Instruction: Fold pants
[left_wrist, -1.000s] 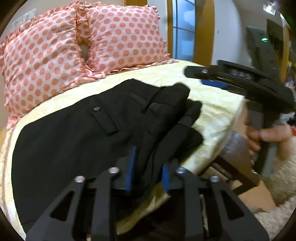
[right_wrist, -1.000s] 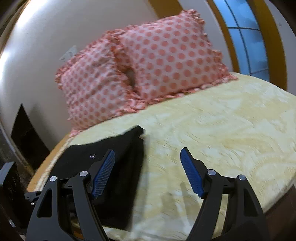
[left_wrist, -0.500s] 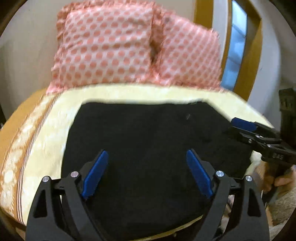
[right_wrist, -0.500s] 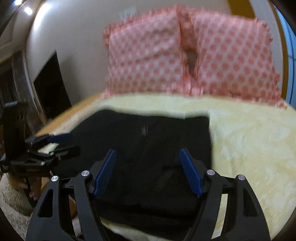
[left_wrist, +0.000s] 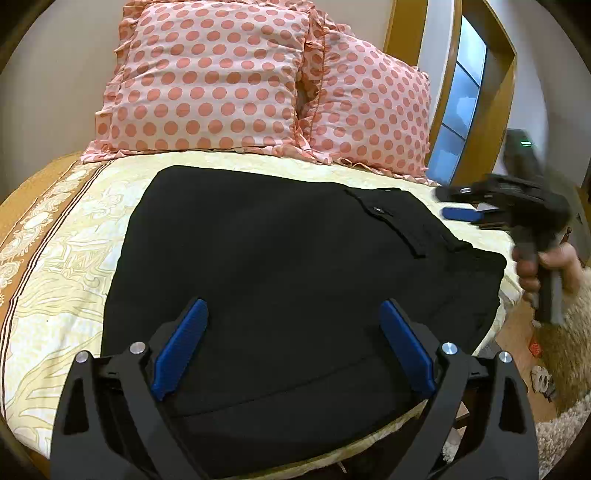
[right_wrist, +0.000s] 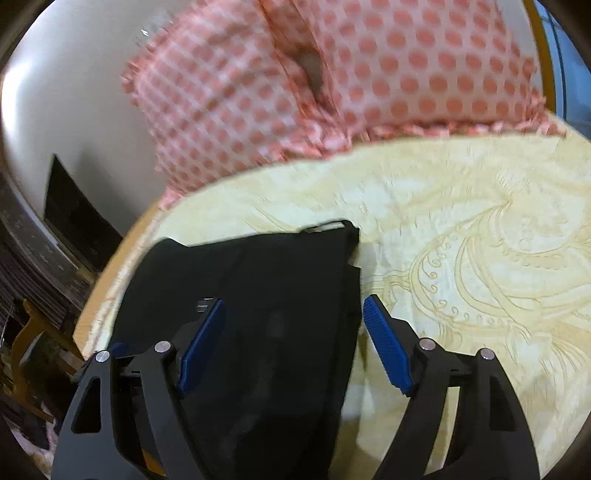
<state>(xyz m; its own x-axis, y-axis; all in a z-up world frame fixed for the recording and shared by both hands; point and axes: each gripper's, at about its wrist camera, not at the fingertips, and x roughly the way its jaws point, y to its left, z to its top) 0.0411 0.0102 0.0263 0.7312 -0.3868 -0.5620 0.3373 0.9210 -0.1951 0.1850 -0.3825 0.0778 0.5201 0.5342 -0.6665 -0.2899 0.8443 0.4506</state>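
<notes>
Pants (left_wrist: 280, 266) lay flat, folded, mid-frame on the bed (left_wrist: 55, 258); the left claw (left_wrist: 291, 350), pinching them a second earlier, was spread, the right claw (right_wrist: 291, 347) too — fold seemingly complete.

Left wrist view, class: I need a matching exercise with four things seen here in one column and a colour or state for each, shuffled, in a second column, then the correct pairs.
Things:
1. pants
2. pillows
3. bedspread
4. left gripper

Colour or state:
A. pale yellow, patterned
B. open, holding nothing
C. black, lying flat
D. pink with polka dots

Pairs: 1-C, 2-D, 3-A, 4-B
</notes>
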